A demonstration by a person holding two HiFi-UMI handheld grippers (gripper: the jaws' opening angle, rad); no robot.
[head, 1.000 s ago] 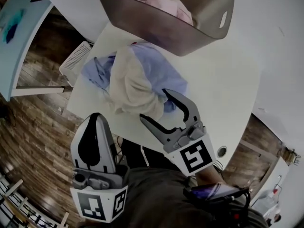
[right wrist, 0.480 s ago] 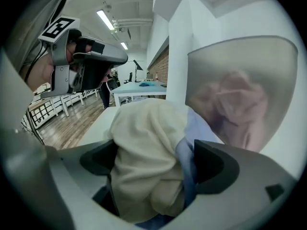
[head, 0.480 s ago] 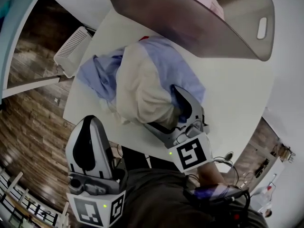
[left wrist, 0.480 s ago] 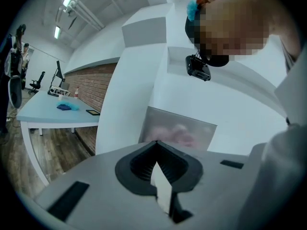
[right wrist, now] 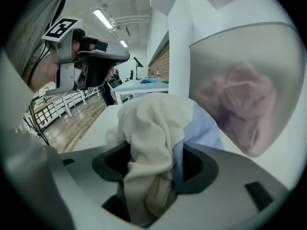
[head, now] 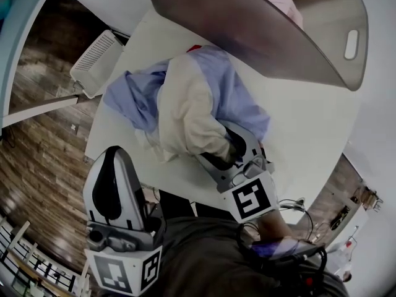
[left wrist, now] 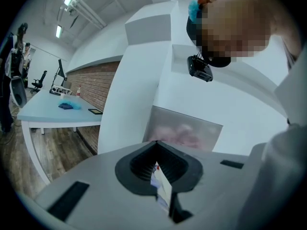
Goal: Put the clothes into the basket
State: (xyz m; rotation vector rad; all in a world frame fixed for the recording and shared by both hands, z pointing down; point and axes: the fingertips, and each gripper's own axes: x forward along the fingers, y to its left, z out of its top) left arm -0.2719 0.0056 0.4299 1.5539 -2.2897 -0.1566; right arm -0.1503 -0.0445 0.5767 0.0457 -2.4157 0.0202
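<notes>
The grey translucent basket (head: 272, 39) fills the upper right of the head view. It stands on the white counter (head: 309, 125), with 1 oval handle slot (head: 351, 44) cut in its wall near the right edge. Inside it lies a pink garment (head: 286, 5), bunched up. Both gripper views show this pink cloth as a soft shape behind the frosted wall.

Outside the basket, in the middle of the head view, 2 garments lie heaped on the counter. A cream garment (head: 185, 113) lies on top. A light blue garment (head: 133, 98) lies under it, spreading out to the left and reaching up near the basket's near wall. Whether the blue cloth touches the basket cannot be told.

The right hand-held gripper (head: 218, 146) is at the lower right edge of the heap, low over the counter. Its jaws have just been closing and now stand partway in, pressed on a thick fold of the cream garment. The right gripper view shows that fold filling the gap, with a strip of the blue cloth along the right jaw.

The left hand-held gripper (head: 114, 152) is at the lower left of the head view, apart from the heap. Its jaws are brought together, leaving only a thin slit, and it is empty.
</notes>
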